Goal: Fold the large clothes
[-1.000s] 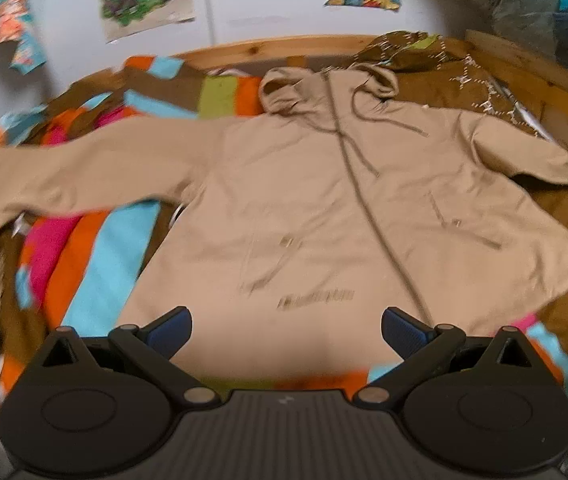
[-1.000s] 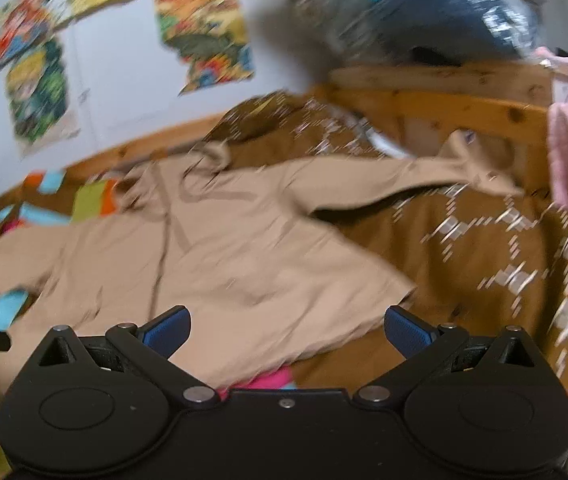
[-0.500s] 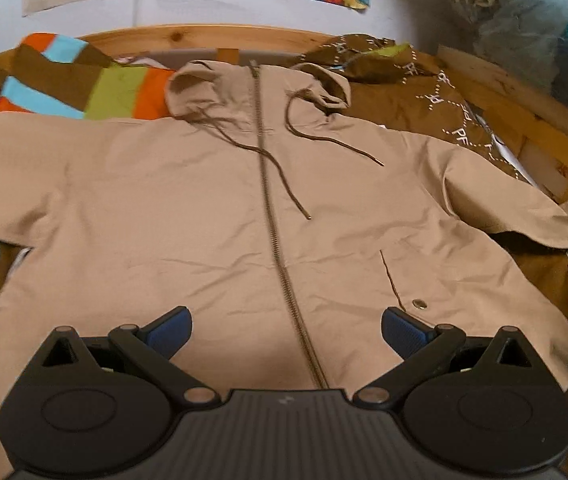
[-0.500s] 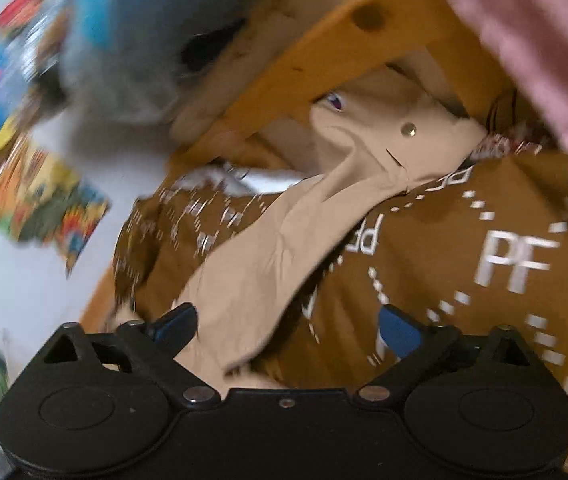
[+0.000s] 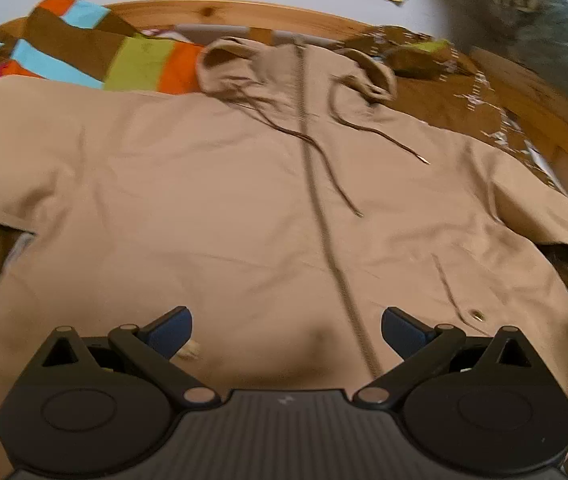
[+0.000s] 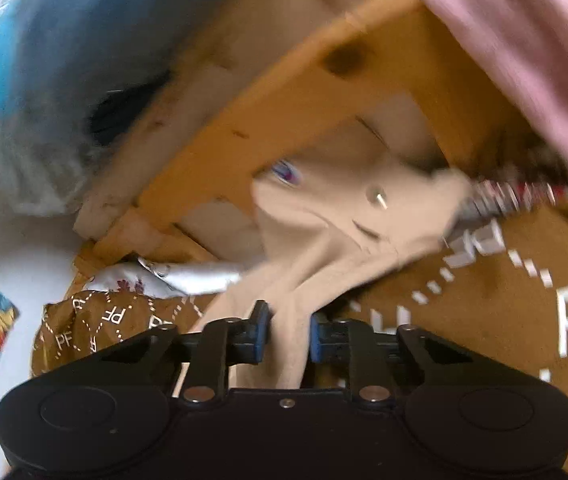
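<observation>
A large beige hooded jacket (image 5: 211,200) lies spread face up on the bed, zipper down its middle, hood at the far end, drawstrings trailing over the chest. My left gripper (image 5: 286,330) hovers open just above the jacket's lower front, nothing between its blue pads. In the right wrist view the jacket's right sleeve (image 6: 324,240) runs away from me to its cuff by the wooden frame. My right gripper (image 6: 288,334) is shut on that sleeve, the beige cloth pinched between the blue pads.
A brown blanket with white "PF" print (image 6: 504,300) lies under the sleeve. A striped multicoloured blanket (image 5: 83,56) is at the far left. The wooden bed frame (image 6: 292,92) rises close ahead; pink cloth (image 6: 524,40) hangs over it.
My right gripper went from open to shut on the sleeve, having moved closer to it. The left gripper stayed open and drifted slightly nearer over the jacket's front.
</observation>
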Demonstrator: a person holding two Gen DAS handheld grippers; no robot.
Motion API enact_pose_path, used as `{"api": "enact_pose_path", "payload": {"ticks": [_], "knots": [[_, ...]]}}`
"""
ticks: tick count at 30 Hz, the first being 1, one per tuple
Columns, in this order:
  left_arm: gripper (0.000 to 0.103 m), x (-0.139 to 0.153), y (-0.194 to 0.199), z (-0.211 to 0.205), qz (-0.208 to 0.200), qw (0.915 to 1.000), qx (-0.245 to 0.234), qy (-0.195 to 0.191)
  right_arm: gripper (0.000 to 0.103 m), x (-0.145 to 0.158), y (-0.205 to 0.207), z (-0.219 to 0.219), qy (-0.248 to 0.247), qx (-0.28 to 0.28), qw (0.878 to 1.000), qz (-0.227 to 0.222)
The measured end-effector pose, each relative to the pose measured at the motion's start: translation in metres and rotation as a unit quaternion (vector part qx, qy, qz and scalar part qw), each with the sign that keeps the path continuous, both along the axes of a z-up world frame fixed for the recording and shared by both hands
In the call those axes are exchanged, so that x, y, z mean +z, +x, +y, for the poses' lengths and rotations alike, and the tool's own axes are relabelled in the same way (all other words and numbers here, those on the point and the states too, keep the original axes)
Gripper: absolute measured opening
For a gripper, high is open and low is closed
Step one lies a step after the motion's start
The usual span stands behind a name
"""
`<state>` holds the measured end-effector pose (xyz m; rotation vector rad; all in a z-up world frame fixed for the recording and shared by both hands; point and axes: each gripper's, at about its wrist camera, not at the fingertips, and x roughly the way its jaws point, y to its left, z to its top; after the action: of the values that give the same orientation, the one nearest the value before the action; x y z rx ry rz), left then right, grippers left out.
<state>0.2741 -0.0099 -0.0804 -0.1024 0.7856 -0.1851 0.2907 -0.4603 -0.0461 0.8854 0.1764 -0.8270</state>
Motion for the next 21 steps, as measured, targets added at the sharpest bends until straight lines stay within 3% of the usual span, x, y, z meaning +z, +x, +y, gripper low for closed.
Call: {"api": "enact_pose_path", "payload": {"ticks": [2,5,7,8,9,11,14,16,17,18,21], "knots": [[0.102,0.006,0.008,0.012,0.005,0.9997,0.023,0.008,0.016,0.018,0.015,0.022,-0.090,0.003,0.995,0.029],[0.102,0.016,0.022,0.036,0.010,0.9985,0.054,-0.003,0.014,0.045,0.046,0.068,-0.232,0.036,0.970,0.057],[0.102,0.023,0.030,0.055,0.014,0.9965,0.081,-0.017,0.012,0.059,0.071,0.106,-0.327,0.084,0.939,0.068],[0.102,0.025,0.033,0.065,0.016,0.9952,0.094,-0.024,0.012,0.063,0.085,0.130,-0.384,0.114,0.913,0.076],[0.102,0.028,0.036,0.076,0.017,0.9938,0.106,-0.032,0.011,0.064,0.099,0.156,-0.444,0.146,0.880,0.089],[0.102,0.033,0.040,0.093,0.014,0.9911,0.125,-0.043,0.011,0.050,0.122,0.220,-0.572,0.222,0.780,0.123],[0.102,0.039,0.044,0.114,0.006,0.9864,0.154,-0.056,0.010,0.002,0.131,0.301,-0.693,0.333,0.617,0.169],[0.102,0.040,0.046,0.125,0.003,0.9843,0.165,-0.063,0.009,-0.039,0.119,0.340,-0.737,0.393,0.514,0.195],[0.102,0.039,0.047,0.129,0.002,0.9836,0.166,-0.071,0.009,-0.055,0.114,0.351,-0.742,0.416,0.484,0.204],[0.102,0.037,0.047,0.132,0.000,0.9830,0.164,-0.083,0.008,-0.071,0.109,0.358,-0.738,0.443,0.462,0.213],[0.102,0.026,0.050,0.134,0.005,0.9820,0.131,-0.136,0.006,-0.106,0.090,0.367,-0.711,0.504,0.431,0.234]]}}
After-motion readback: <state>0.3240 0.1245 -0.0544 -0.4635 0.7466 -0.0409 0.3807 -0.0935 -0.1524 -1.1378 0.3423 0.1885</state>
